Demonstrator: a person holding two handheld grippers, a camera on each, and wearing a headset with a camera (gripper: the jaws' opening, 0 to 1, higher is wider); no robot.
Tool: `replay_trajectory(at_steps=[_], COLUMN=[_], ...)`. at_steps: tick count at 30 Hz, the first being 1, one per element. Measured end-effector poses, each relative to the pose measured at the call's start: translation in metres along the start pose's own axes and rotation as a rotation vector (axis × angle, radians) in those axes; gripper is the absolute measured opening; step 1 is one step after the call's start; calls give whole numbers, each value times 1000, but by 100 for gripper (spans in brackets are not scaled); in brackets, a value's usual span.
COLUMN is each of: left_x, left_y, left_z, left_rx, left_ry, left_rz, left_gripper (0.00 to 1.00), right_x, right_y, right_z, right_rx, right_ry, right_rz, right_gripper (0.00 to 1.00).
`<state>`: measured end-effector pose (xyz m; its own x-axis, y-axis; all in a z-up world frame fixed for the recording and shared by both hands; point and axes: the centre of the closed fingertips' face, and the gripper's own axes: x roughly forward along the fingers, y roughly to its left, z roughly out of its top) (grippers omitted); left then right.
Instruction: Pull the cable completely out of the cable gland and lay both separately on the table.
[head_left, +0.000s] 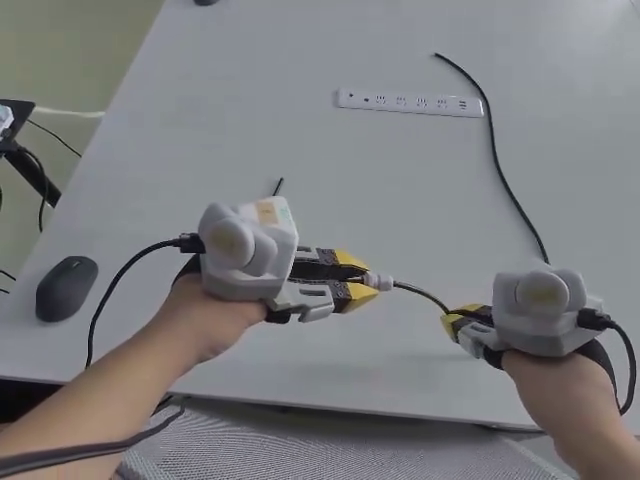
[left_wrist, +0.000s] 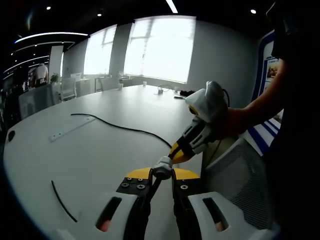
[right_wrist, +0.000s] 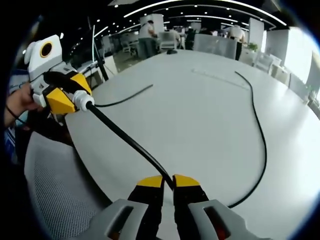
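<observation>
**Gland and cable not yet apart: pull straight along the gland's axis**

We see the left gripper pressed shut on the white cable gland. Its yellow tips clamp the body, and the gland's nose pokes out toward the other hand. The right gripper pinches the black cable a short way along from the gland. Both are held in the air over the near edge of the worktop. The cable runs almost taut between the two grippers. Past the right gripper its long tail seems to trail off across the worktop, passing just beside the power strip.

Our read is that the cable sits inside the gland, so the step in hand is the pull-out.

- **Pull:** hold the left gripper fixed as the anchor and draw the right gripper away in line with the gland's axis. A sideways pull would likely make the cable bind at the seal.
- **Regrip:** how much cable sits behind the gland is hidden by the left gripper, so we cannot tell whether one stroke frees the end. A regrip close to the nose may be needed.
- **Risks:** the cable may slide through the right pinch, or the gland may twist out of the left tips.
- **Laying down:** once free, set the two down well apart on bare worktop, clear of the power strip.
</observation>
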<state>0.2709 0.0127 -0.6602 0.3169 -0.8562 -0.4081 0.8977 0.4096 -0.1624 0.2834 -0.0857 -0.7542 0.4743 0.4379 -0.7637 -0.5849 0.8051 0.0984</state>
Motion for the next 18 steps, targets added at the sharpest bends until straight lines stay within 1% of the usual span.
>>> replay_trajectory(at_steps=[3, 5, 6, 8, 10, 11, 12, 13, 14, 15, 16, 18], left_x=[-2, -3, -3, -4, -4, -3, -3, -2, -1, -1, 0, 1], left_y=[1, 2, 3, 5, 7, 7, 7, 7, 6, 5, 5, 3], left_z=[0, 0, 0, 0, 0, 1, 1, 0, 0, 0, 1, 2], left_rx=[8, 5, 4, -3, -10, -7, -7, -5, -4, -2, -2, 0], left_ry=[4, 3, 2, 0, -2, -2, 0, 3, 6, 9, 9, 10], left_rz=[14, 19, 24, 28, 32, 32, 33, 35, 34, 33, 32, 29], left_gripper=[15, 15, 15, 15, 15, 15, 15, 15, 15, 15, 15, 15], right_x=[-5, -6, -7, -10, -15, -18, -22, -25, -30, -34, -37, -42], right_y=[1, 1, 2, 1, 2, 4, 8, 9, 13, 17, 21, 29], right_z=[3, 4, 4, 5, 9, 9, 12, 15, 20, 28, 34, 43], right_rx=[-13, -56, -83, -99, -145, -143, -136, -137, -169, -211, -242, -327], right_ry=[-11, -18, -13, -14, -33, -37, -48, -55, -70, -99, -117, -123], right_rz=[4, 0, 1, -10, -13, -8, 9, 14, 23, 30, 34, 24], right_gripper=[2, 2, 3, 4, 8, 11, 16, 19, 20, 21, 22, 23])
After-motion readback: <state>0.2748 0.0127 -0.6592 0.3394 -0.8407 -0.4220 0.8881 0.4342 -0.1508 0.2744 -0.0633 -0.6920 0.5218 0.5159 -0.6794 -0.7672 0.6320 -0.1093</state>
